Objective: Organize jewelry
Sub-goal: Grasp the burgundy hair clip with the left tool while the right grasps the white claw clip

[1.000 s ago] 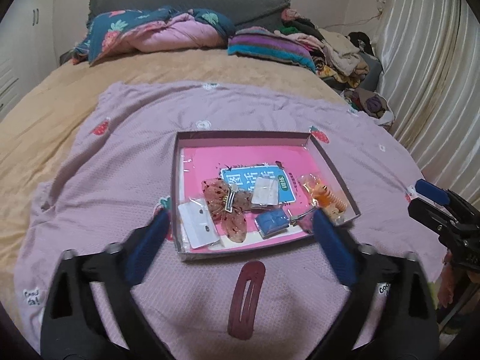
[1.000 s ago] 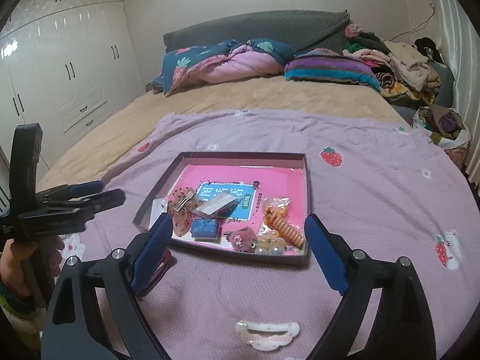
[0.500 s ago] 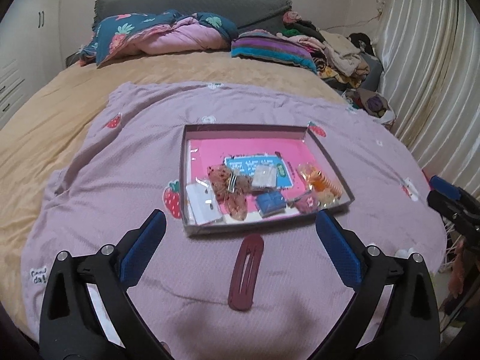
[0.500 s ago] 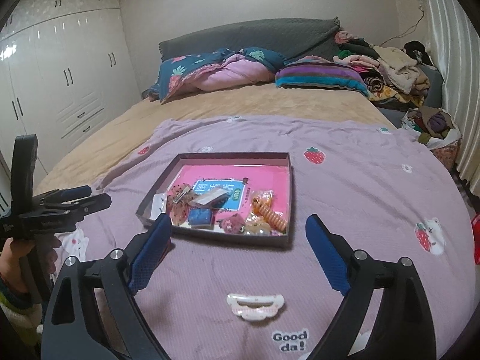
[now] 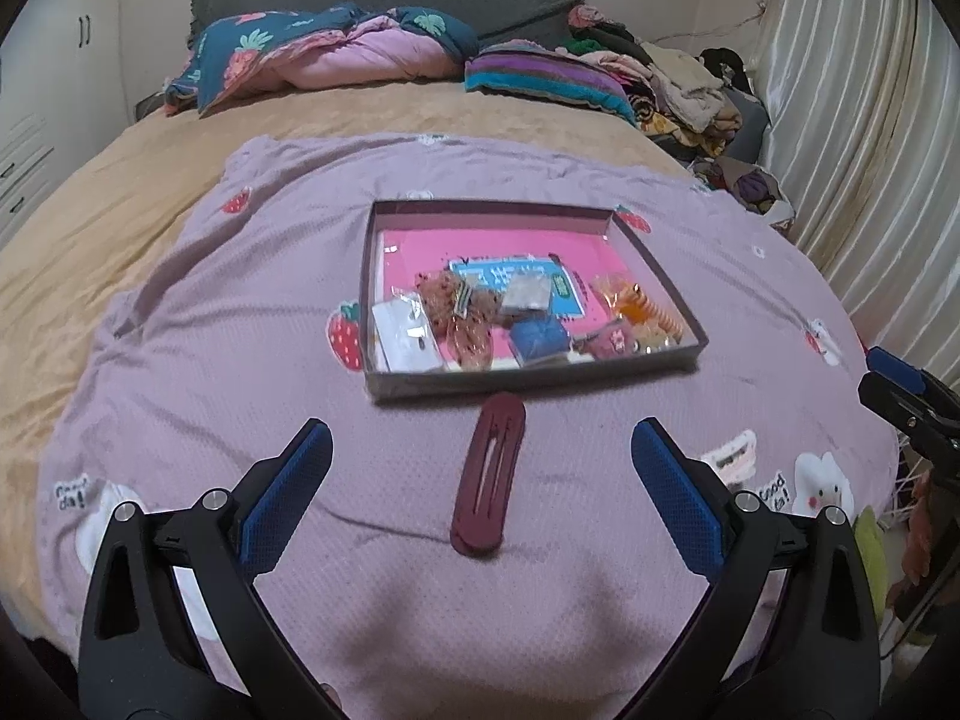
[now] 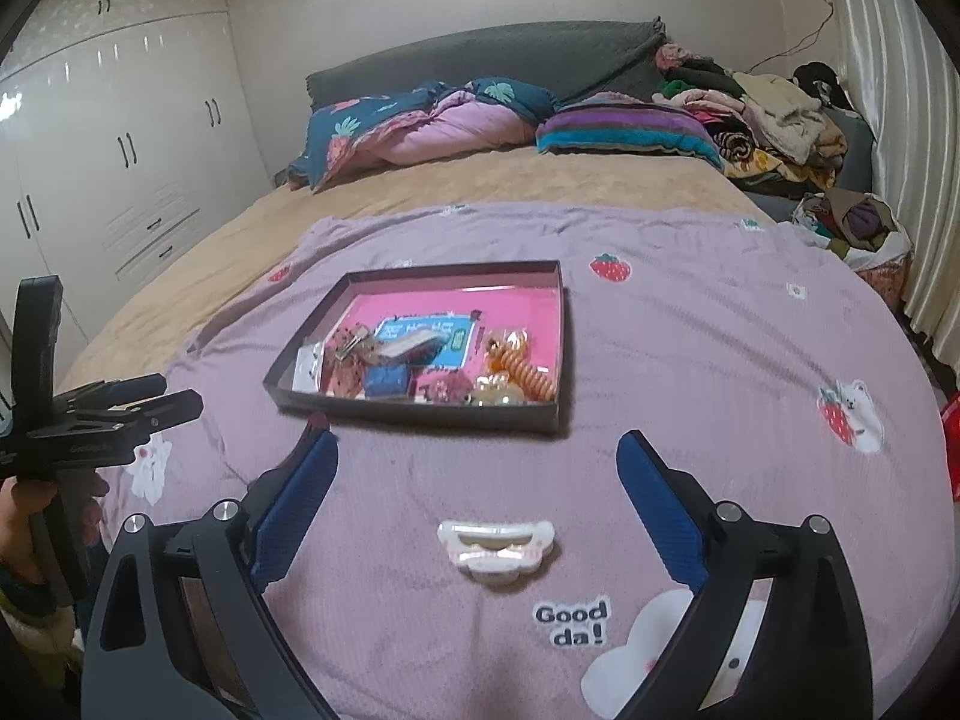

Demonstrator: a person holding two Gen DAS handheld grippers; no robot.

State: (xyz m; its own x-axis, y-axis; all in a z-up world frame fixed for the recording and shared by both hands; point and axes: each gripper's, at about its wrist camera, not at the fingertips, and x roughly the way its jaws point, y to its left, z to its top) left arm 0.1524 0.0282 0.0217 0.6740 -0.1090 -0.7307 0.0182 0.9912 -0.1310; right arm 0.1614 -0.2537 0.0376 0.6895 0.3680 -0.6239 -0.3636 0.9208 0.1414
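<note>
A wide bed with a tan sheet (image 6: 198, 276) fills both views, a grey headboard cushion (image 6: 480, 60) and heaped bedding along its far end. Over its near half lies a lilac blanket printed with strawberries and small bears (image 5: 210, 324).

On the blanket sits a shallow dark-walled cardboard tray with a pink floor (image 5: 528, 381). It holds the jewelry already gathered: a clear brown-speckled bow hair clip (image 5: 459, 315), a white card (image 5: 402, 342), a small blue fabric pouch (image 5: 539, 339), an orange coiled hair tie (image 5: 651, 312) and a few smaller pieces too blurred to name, all crowded toward the tray's near wall.

The left gripper (image 5: 480, 468) hangs above the blanket, its blue-padded fingers (image 5: 288, 492) spread wide with nothing clasped. Between them, flat on the blanket and just outside the tray's near wall, lies a long maroon snap hair clip (image 5: 489, 474), apart from both pads.

The right gripper (image 6: 477, 474) also points down at the blanket; its jaws are opening, the blue fingers (image 6: 657, 510) wide apart and gripping nothing. Between them on the blanket lies a small white scalloped plastic hair clip (image 6: 495, 546), touched by neither pad and well short of the tray.

At the left edge of the right wrist view, a hand (image 6: 24, 516) grasps the other gripper's handle.
</note>
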